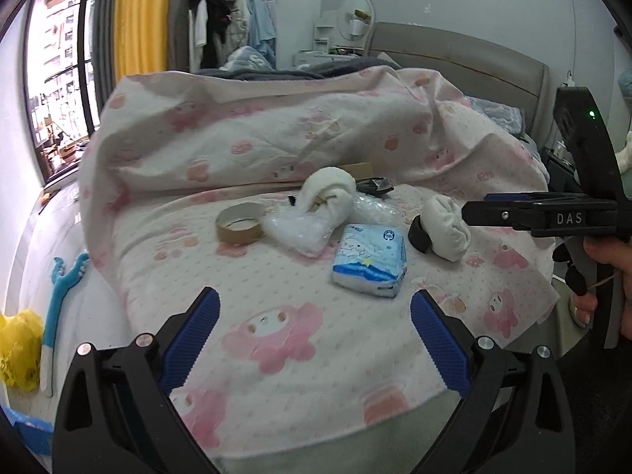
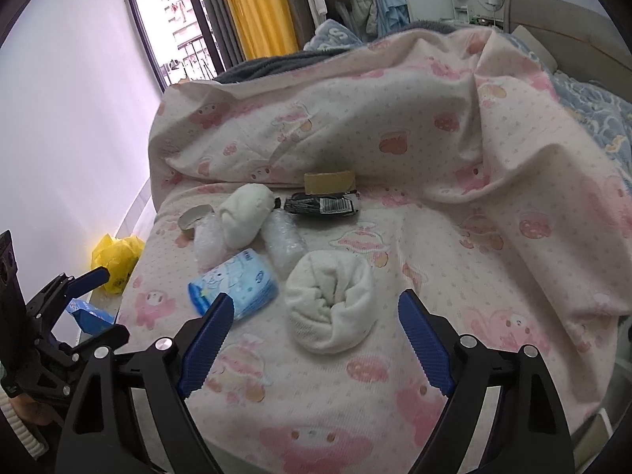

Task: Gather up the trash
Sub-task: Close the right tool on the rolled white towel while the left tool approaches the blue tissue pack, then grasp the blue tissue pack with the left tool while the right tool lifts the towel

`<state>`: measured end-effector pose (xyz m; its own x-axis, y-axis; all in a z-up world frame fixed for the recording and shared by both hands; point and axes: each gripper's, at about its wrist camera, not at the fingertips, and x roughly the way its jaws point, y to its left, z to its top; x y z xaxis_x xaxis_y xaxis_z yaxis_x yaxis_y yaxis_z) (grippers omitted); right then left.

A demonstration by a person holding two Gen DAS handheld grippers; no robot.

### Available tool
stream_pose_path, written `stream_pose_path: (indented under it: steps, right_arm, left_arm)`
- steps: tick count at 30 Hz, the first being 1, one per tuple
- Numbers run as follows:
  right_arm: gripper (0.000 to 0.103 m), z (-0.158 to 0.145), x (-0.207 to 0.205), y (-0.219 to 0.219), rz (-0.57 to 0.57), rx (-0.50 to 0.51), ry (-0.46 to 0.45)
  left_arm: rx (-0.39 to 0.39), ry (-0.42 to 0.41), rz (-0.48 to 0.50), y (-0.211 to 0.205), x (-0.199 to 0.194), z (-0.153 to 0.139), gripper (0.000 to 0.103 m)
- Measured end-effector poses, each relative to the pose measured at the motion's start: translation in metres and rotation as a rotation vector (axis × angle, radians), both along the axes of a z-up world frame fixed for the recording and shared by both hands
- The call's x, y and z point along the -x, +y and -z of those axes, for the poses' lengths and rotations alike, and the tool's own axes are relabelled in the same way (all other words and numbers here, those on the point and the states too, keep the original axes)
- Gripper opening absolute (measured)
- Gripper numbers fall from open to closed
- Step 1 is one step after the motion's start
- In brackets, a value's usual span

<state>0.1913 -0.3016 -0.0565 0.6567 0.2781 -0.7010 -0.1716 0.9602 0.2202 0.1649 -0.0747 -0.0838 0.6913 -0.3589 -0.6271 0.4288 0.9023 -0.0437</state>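
Where quilt (image 2: 395, 126) bunches, tissue pack (image 2: 233, 280), tape roll (image 1: 239, 222)

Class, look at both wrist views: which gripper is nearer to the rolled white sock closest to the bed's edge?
Right. The right gripper has its open jaws just short of the rolled white sock. The left gripper hangs farther back, aimed nearer the tissue pack.

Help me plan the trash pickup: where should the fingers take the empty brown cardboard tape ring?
Probably grip the empty brown cardboard tape ring across its thin wall, one finger inside the hollow, coming from above: it lies flat, opening up, near side clear.
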Motion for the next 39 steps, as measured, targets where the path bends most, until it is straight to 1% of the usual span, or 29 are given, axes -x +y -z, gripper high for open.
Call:
stream_pose_path:
  steps: [4, 7, 9, 10, 13, 16, 18, 20, 24, 28, 32, 34, 36, 37, 39]
  right_arm:
    - [0.082, 0.011, -0.013, -0.001, -0.009, -0.012, 0.031]
    - [0.078, 0.021, -0.021, -0.001, -0.023, -0.011, 0.063]
    - [0.069, 0.026, -0.026, -0.003, -0.017, -0.015, 0.080]
    - [0.068, 0.029, -0.028, -0.005, -0.009, -0.019, 0.088]
    - [0.063, 0.032, -0.032, -0.008, -0.010, -0.049, 0.102]
    - [0.058, 0.033, -0.033, -0.006, -0.025, -0.044, 0.108]
    - [0.053, 0.032, -0.032, -0.006, -0.027, -0.048, 0.106]
    - [0.053, 0.029, -0.030, -0.009, -0.022, -0.059, 0.096]
    - [0.053, 0.019, -0.027, -0.014, -0.009, -0.086, 0.070]
    - [0.053, 0.010, -0.024, -0.019, 0.012, -0.106, 0.043]
    - [0.053, 0.003, -0.024, -0.019, 0.029, -0.115, 0.023]
    - [0.053, 0.001, -0.025, -0.017, 0.034, -0.119, 0.019]
    - [0.053, 0.000, -0.026, -0.015, 0.037, -0.117, 0.018]
    - [0.053, -0.001, -0.027, -0.013, 0.037, -0.116, 0.018]
    - [0.052, -0.003, -0.029, -0.006, 0.032, -0.110, 0.017]
  left_arm:
    - [0.019, 0.025, 0.032, -0.007, -0.016, 0.006, 0.098]
    - [0.017, 0.034, 0.060, -0.013, -0.024, 0.010, 0.098]
    - [0.020, 0.040, 0.072, -0.017, -0.028, 0.013, 0.098]
    - [0.023, 0.047, 0.077, -0.020, -0.031, 0.015, 0.098]
    - [0.034, 0.060, 0.094, -0.024, -0.037, 0.018, 0.098]
    - [0.044, 0.076, 0.113, -0.029, -0.041, 0.020, 0.098]
    - [0.050, 0.089, 0.121, -0.031, -0.044, 0.022, 0.097]
    - [0.051, 0.100, 0.129, -0.035, -0.046, 0.025, 0.096]
    - [0.022, 0.103, 0.144, -0.044, -0.049, 0.029, 0.089]
    - [-0.004, 0.105, 0.147, -0.051, -0.052, 0.034, 0.084]
    - [-0.034, 0.112, 0.155, -0.058, -0.053, 0.039, 0.077]
    - [-0.053, 0.112, 0.155, -0.060, -0.054, 0.042, 0.073]
    - [-0.052, 0.115, 0.161, -0.060, -0.054, 0.042, 0.066]
    - [-0.052, 0.115, 0.164, -0.060, -0.054, 0.042, 0.065]
    - [-0.056, 0.110, 0.159, -0.060, -0.053, 0.041, 0.058]
